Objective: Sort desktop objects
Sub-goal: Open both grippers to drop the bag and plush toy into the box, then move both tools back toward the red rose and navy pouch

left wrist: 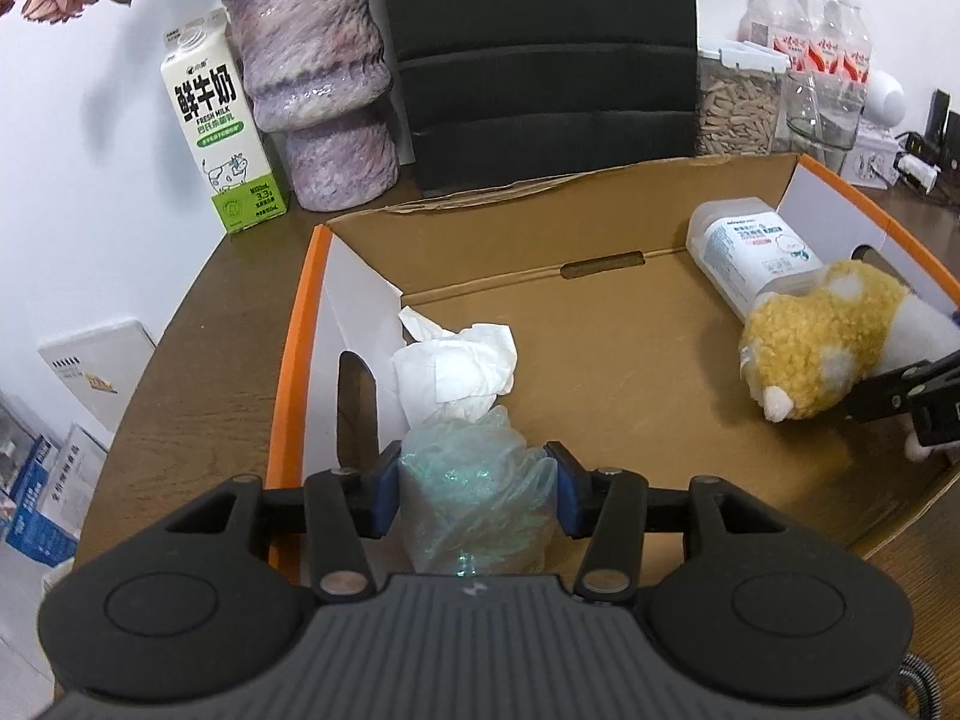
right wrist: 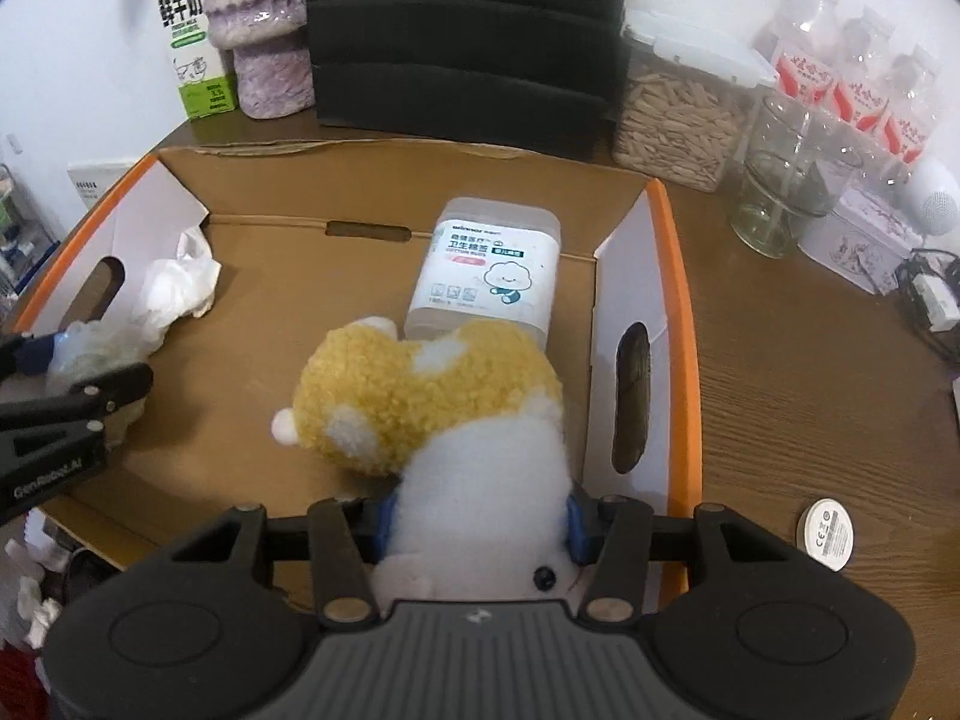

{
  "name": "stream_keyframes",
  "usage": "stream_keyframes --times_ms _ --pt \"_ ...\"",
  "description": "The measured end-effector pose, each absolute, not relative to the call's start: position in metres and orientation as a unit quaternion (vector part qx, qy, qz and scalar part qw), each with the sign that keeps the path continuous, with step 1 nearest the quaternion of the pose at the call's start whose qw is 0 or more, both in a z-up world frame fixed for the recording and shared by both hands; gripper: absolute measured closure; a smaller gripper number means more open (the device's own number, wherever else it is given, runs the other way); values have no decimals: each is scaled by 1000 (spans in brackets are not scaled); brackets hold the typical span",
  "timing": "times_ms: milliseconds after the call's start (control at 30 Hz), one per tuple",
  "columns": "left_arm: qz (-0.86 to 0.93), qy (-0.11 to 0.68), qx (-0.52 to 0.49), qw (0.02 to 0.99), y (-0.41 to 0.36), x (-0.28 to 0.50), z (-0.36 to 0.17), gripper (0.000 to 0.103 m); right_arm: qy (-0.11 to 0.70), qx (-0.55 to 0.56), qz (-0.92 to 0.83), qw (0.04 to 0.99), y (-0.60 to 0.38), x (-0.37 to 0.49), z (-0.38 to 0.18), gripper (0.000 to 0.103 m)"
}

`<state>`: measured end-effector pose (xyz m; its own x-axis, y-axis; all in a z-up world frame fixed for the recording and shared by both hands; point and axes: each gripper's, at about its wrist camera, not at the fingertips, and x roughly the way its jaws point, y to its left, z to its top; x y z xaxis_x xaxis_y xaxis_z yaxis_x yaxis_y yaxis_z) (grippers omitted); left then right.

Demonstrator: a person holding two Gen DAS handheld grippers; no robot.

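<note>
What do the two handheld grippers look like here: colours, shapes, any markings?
Both alike: left gripper and right gripper have black linkage arms with silver pivot pins, blue pads, a ribbed grey body and round black side housings. White lettering marks the left one's side.

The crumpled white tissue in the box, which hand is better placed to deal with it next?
Left. The left gripper, holding the plastic bag, sits right beside the tissue; the right gripper holds the plush toy across the box.

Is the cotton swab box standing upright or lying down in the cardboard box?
Lying down. The cotton swab box rests on its back on the cardboard box floor, label facing up, beside the plush toy.
</note>
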<state>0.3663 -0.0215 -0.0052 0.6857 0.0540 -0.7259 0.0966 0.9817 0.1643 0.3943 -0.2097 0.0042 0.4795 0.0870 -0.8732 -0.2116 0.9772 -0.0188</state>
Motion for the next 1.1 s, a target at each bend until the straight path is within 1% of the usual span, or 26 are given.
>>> stream_keyframes --times_ms 300,433,500,533,567,600,633,667,700,733,767,800,833,867,1100 --pt "-18 384 131 914 -23 363 -13 52 492 -86 74 863 -203 379 2 54" --pt "-20 385 132 913 -23 362 -13 52 492 -82 72 864 -203 370 3 55" --pt "-24 386 125 914 -23 361 -12 51 491 -82 70 864 -203 368 3 53" --pt "-26 385 118 915 -22 360 -10 50 492 -79 70 864 -203 367 4 50" --pt "-27 383 110 917 -21 359 -9 49 492 -75 71 865 -203 367 5 43" --pt "-27 380 105 918 -21 357 -6 46 491 -69 69 866 -203 366 6 34" --pt "-28 376 101 921 -20 356 -3 39 488 -63 68 868 -204 365 8 30" --pt "-28 369 98 924 -20 353 0 35 482 -57 70 871 -204 363 11 23" --pt "-27 360 96 928 -19 350 4 27 477 -55 70 874 -205 362 14 15" --pt "-28 349 97 932 -19 346 8 21 471 -55 71 877 -205 360 17 12" --pt "-29 340 98 935 -19 342 13 18 465 -56 68 881 -206 358 21 9" --pt "-30 332 97 938 -19 339 17 10 459 -56 66 884 -207 356 25 5" --pt "-29 322 94 942 -19 335 22 0 454 -55 65 887 -208 354 28 3" --pt "-27 312 91 945 -19 332 27 0 449 -53 66 890 -209 351 32 0" --pt "-22 272 83 958 -17 307 52 0 401 -52 76 911 -218 319 60 0"
